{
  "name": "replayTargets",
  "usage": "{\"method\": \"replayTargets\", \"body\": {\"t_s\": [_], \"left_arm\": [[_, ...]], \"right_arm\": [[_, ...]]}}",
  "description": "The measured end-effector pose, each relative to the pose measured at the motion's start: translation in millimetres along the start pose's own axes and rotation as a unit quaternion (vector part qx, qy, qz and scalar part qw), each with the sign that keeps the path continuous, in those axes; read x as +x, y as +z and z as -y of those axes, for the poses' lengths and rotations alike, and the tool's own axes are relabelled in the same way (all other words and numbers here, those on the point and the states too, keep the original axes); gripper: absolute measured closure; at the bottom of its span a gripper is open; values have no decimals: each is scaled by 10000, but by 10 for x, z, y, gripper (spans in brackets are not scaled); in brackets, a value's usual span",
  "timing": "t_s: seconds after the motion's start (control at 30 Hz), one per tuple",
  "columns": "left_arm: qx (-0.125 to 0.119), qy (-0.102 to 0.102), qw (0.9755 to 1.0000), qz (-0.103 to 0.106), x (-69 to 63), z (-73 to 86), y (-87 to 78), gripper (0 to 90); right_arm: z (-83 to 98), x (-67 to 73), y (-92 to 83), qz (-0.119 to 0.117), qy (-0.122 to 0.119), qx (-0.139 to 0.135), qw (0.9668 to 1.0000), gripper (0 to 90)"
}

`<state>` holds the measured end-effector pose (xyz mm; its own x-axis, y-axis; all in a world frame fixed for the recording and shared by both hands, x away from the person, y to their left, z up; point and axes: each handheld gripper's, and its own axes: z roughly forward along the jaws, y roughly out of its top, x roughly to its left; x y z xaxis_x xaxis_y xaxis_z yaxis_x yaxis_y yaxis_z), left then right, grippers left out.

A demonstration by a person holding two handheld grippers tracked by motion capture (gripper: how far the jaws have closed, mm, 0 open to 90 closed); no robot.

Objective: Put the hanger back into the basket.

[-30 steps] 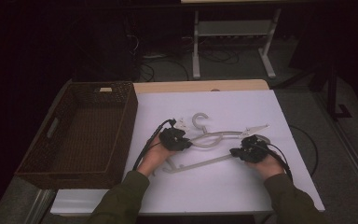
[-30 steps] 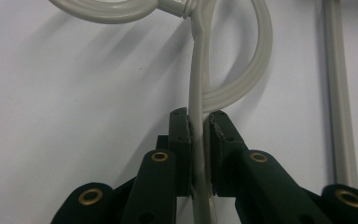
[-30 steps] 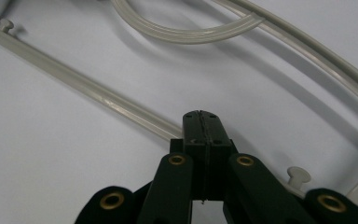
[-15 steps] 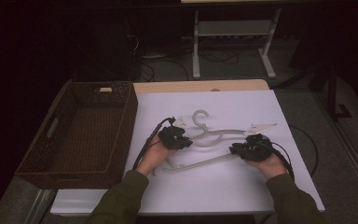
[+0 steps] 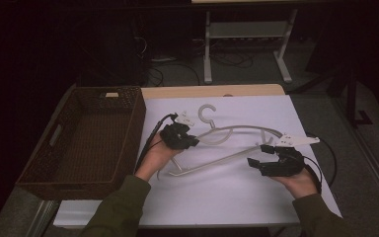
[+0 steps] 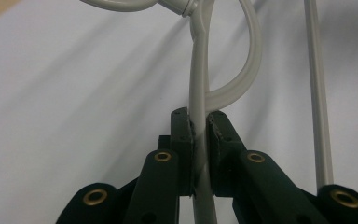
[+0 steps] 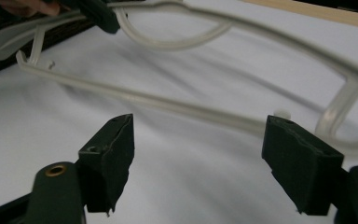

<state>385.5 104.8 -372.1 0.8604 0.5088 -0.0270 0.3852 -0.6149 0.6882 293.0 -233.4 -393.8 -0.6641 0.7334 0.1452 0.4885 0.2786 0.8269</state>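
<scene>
A pale plastic hanger lies across the white-covered table, hook pointing away from me. My left gripper is shut on its left shoulder; in the left gripper view the two pads pinch the thin arm of the hanger and hold that end slightly off the cloth. My right gripper sits near the hanger's right end. Its jaws have just been opening and stand wide apart with nothing between them. The lower bar of the hanger runs just beyond the tips, untouched.
A dark wicker basket stands empty on the left, against the cloth's edge. A strip of bare wood marks the table's far edge. Beyond it are a metal stand and cables on the floor.
The right gripper has opened, let go of the hanger's right end and drawn back toward me. The left gripper, still shut on the hanger, has risen a little.
</scene>
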Motion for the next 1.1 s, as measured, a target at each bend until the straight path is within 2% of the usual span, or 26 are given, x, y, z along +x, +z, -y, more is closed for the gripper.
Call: {"method": "replayTargets", "body": {"t_s": [0.13, 0.23, 0.43, 0.6, 0.7, 0.83, 0.87, 1.1], "left_arm": [[-62, -120, 9999, -106, 24, -93, -228, 828], [-33, -96, 9998, -192, 53, -137, -392, 828], [-100, -223, 9989, -403, 145, -169, -787, 828], [-187, -300, 9976, -596, 250, -150, -1137, 828], [-227, -370, 9965, -710, 321, -118, -1337, 828], [-355, -509, 9940, -905, 435, -45, -1647, 828], [-365, -491, 9936, -950, 472, -21, -1721, 828], [-435, -791, 9870, -1333, 713, 245, -2165, 828]], "right_arm": [[42, 13, -49, 35, -23, -67, 10000, 153], [69, 20, -66, 43, -5, -104, 9999, 122], [94, 54, -106, 52, -14, -217, 9997, 17], [133, 92, -115, 71, -31, -192, 9998, 0], [148, 101, -134, 80, -18, -287, 9996, 0], [167, 106, -147, 112, -6, -273, 9996, 0], [171, 101, -147, 113, -30, -283, 9995, 0], [178, 98, -131, 112, -29, -250, 9996, 0]]}}
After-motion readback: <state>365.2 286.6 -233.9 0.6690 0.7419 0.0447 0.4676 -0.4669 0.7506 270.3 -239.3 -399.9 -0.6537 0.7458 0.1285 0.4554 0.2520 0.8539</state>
